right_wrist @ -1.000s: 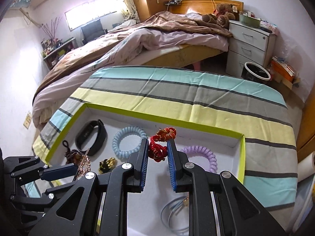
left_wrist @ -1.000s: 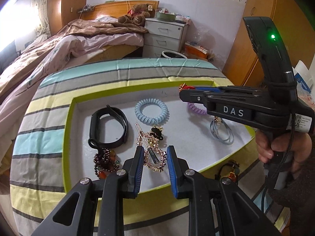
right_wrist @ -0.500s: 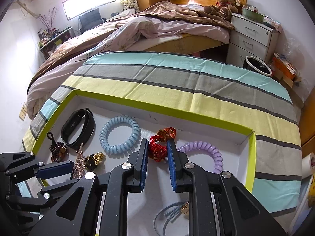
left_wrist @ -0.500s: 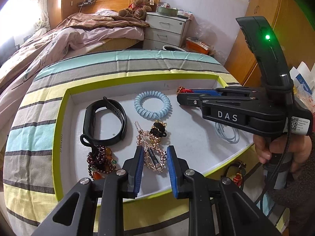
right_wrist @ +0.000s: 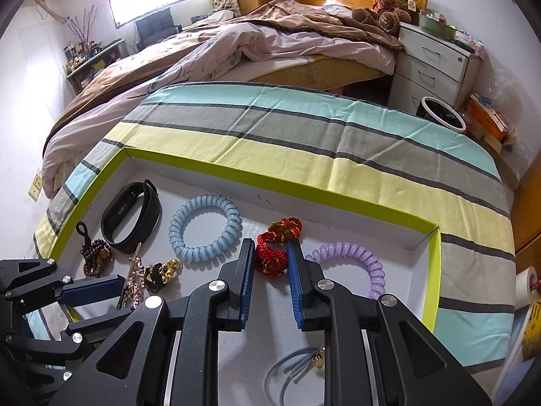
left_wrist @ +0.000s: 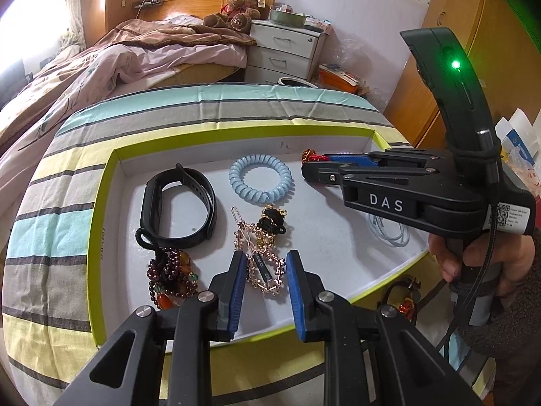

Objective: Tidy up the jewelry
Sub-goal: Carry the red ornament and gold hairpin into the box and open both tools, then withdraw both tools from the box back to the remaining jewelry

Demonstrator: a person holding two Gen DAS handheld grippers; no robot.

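While my right claw (right_wrist: 269,270) pinches the red bracelet (right_wrist: 272,253), my left claw (left_wrist: 264,275), narrowly parted, straddles the gold chain (left_wrist: 260,264); lifting could drag the tangled black charm (left_wrist: 272,220).

Glossy plastic coil band (left_wrist: 260,182), woven striped cloth (right_wrist: 304,128), matt cardboard tray (right_wrist: 429,270).

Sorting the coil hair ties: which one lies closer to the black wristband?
The light blue coil hair tie, beside the black wristband. The purple coil hair tie lies beyond the right gripper, near the tray's corner.
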